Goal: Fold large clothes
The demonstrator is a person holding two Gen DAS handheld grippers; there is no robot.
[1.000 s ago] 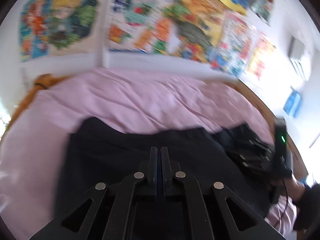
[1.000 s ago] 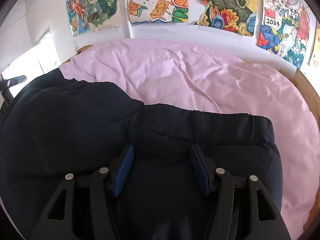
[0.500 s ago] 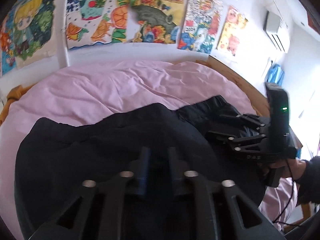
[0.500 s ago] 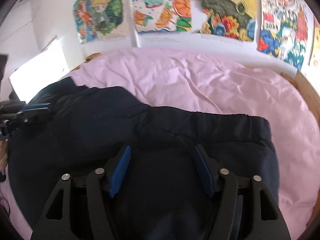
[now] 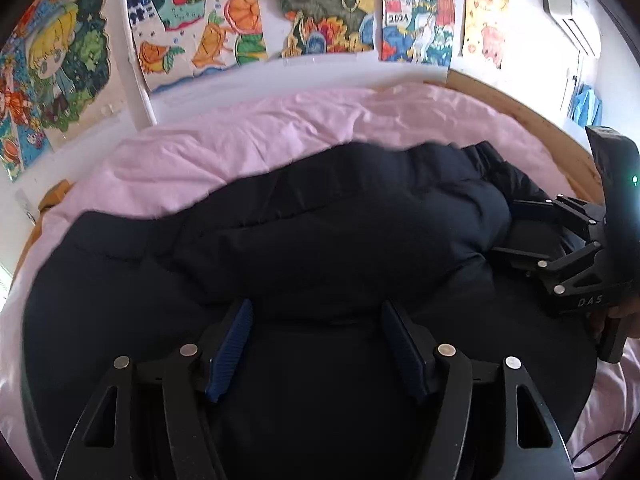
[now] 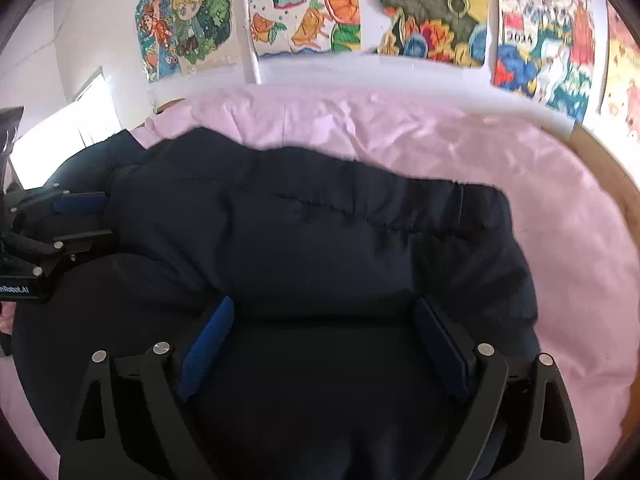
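A large dark navy padded garment [image 5: 340, 232] lies bunched on the pink bed cover [image 5: 224, 156]; it also fills the right wrist view [image 6: 320, 240]. My left gripper [image 5: 316, 312] is open, with its blue pads spread over the near fold of the garment and nothing between them. My right gripper [image 6: 324, 312] is open too, just above the garment near its elastic hem [image 6: 440, 208]. The right gripper also shows in the left wrist view [image 5: 516, 232], open at the garment's right end. The left gripper shows at the left edge of the right wrist view [image 6: 86, 216].
The wooden bed frame [image 5: 532, 120] curves along the far right side. Colourful drawings [image 5: 320, 12] cover the white wall behind the bed. An air conditioner [image 5: 572, 12] hangs at the top right. A bright window [image 6: 64, 144] is to the left.
My left gripper was shut a second ago and has opened wide. It has swung to face the wall, and the garment is now folded over into a thicker bundle. My right gripper stayed open.
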